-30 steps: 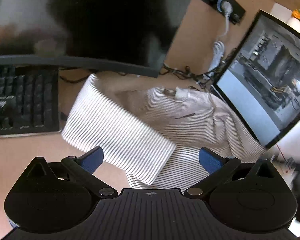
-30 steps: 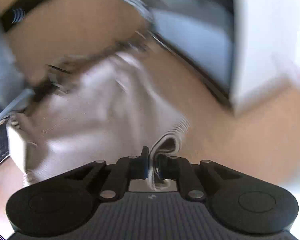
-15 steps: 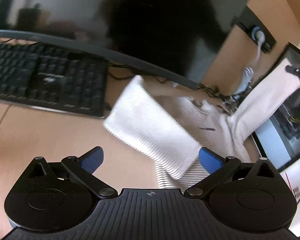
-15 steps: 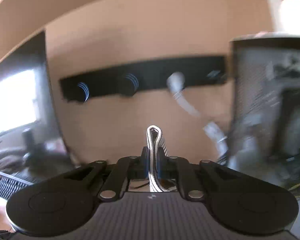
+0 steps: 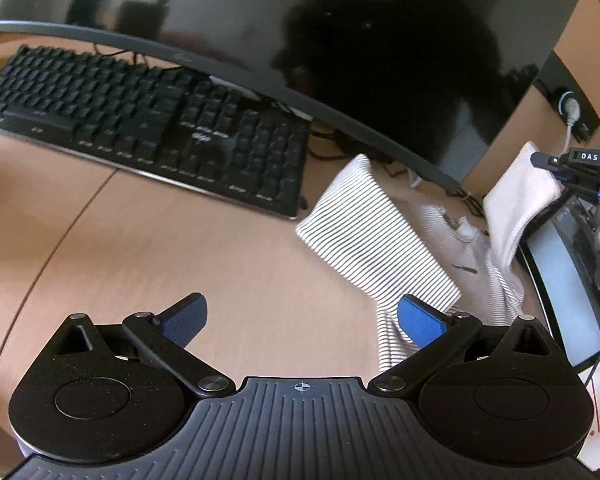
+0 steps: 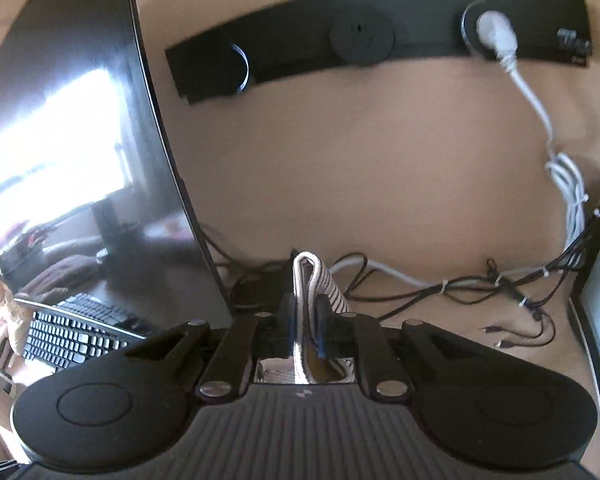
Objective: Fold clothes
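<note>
A white shirt with thin dark stripes [image 5: 384,248] lies on the wooden desk, one sleeve folded across its body. My left gripper [image 5: 302,316] hovers open at the shirt's near left edge, its blue pads wide apart and holding nothing. My right gripper [image 6: 305,322] is shut on a fold of the striped fabric [image 6: 312,276] and holds it up in the air. From the left wrist view, that right gripper [image 5: 560,168] shows at the far right, lifting a sleeve [image 5: 516,200] off the desk.
A black keyboard [image 5: 140,128] and a dark curved monitor [image 5: 300,24] stand behind the shirt. A second, lit monitor [image 5: 572,280] flanks it on the right. Tangled cables [image 6: 480,284] and a black socket strip [image 6: 380,48] with a white plug line the back panel.
The right gripper has raised its pinched sleeve from the desk into the air. The left gripper has drawn back and leftward from the shirt, bringing the keyboard into view.
</note>
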`<state>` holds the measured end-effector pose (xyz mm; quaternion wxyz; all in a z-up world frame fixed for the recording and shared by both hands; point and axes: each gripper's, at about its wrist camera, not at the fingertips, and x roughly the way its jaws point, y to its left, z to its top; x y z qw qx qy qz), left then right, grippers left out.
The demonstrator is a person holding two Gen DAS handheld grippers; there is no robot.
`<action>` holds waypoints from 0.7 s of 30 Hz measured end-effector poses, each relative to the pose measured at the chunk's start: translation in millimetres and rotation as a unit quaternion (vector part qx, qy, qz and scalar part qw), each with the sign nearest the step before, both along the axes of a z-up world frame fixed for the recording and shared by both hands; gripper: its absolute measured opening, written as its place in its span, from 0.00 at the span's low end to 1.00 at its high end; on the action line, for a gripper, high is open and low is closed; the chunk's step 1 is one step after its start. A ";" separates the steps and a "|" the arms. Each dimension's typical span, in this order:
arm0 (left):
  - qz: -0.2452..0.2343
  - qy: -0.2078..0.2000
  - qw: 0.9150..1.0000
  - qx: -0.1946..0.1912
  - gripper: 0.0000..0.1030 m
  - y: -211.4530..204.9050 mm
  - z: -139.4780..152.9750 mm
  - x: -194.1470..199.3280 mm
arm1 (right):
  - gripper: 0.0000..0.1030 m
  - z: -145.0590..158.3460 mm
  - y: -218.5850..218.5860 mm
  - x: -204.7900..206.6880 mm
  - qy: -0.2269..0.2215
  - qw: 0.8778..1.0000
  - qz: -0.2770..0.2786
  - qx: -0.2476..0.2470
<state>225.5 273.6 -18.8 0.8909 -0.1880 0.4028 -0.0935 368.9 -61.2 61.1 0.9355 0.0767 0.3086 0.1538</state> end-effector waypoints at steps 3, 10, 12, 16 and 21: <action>0.006 0.005 1.000 -0.002 1.00 1.3 -1.7 -0.6 | 0.20 -3.0 -1.2 -4.0 0.006 1.000 -0.004 0.007; -0.010 0.010 1.000 0.000 1.00 -6.2 -1.9 1.2 | 0.23 -19.3 -15.6 -22.5 0.058 0.996 -0.024 0.062; -0.011 0.011 1.000 -0.001 1.00 -6.3 -3.2 2.0 | 0.27 -43.5 -14.3 -37.2 0.118 0.987 -0.016 0.109; -0.014 0.013 1.000 -0.003 1.00 -4.2 -4.0 1.9 | 0.27 -90.7 0.8 -62.0 0.219 0.961 0.011 0.170; -0.022 0.011 1.000 0.000 1.00 -2.7 -3.0 2.0 | 0.27 -126.2 43.2 -72.8 0.252 0.954 0.037 0.157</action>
